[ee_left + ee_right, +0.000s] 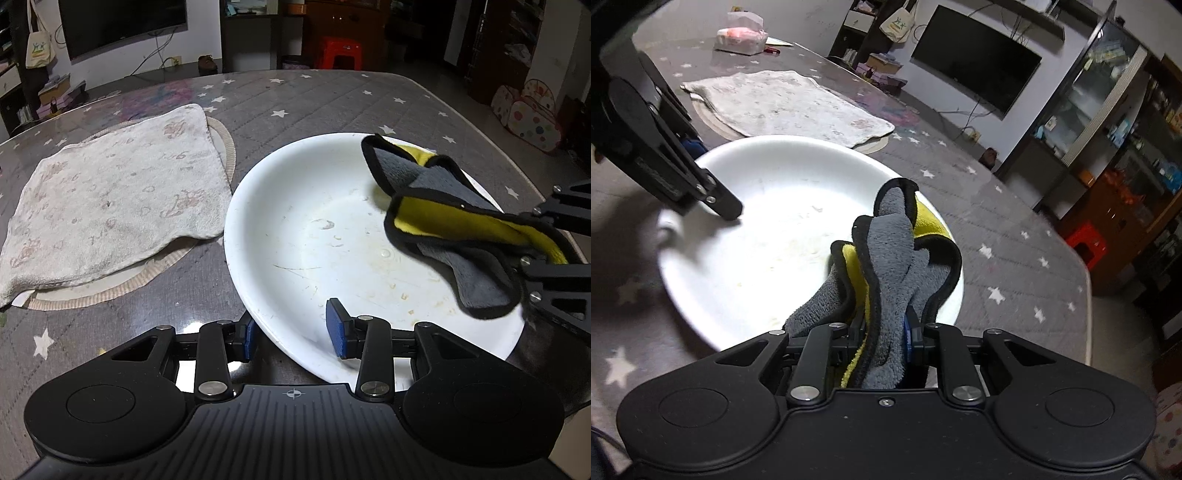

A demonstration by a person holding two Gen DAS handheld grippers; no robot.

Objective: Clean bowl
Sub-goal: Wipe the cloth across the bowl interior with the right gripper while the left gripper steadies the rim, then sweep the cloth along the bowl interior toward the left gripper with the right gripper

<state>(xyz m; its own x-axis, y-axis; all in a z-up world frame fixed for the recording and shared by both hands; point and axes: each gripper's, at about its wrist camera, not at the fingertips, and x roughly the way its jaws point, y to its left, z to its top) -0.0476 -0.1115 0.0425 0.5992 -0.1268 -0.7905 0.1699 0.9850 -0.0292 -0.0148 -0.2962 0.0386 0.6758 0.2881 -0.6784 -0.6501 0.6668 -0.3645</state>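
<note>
Here, bowl point(314, 221): stains remain inside, wiping unfinished.
Cloth point(886, 266): over bowl's far side, clamped in right gripper point(882, 343).
Left gripper point(295, 332): jaws straddle bowl's near rim, apparently gripping it.

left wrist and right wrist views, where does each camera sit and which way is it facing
Left wrist: sits on the left hand-held gripper, tilted down at the white bowl, whose near rim its blue pads straddle; the pale towel lies to the left, and the right hand-held gripper enters at the right.
Right wrist: sits on the right hand-held gripper, looking down over the grey and yellow cloth clamped in its jaws, across the bowl; the left hand-held gripper shows upper left.
Shared: bowl, cloth, towel, the star-patterned table, the wall television.
</note>
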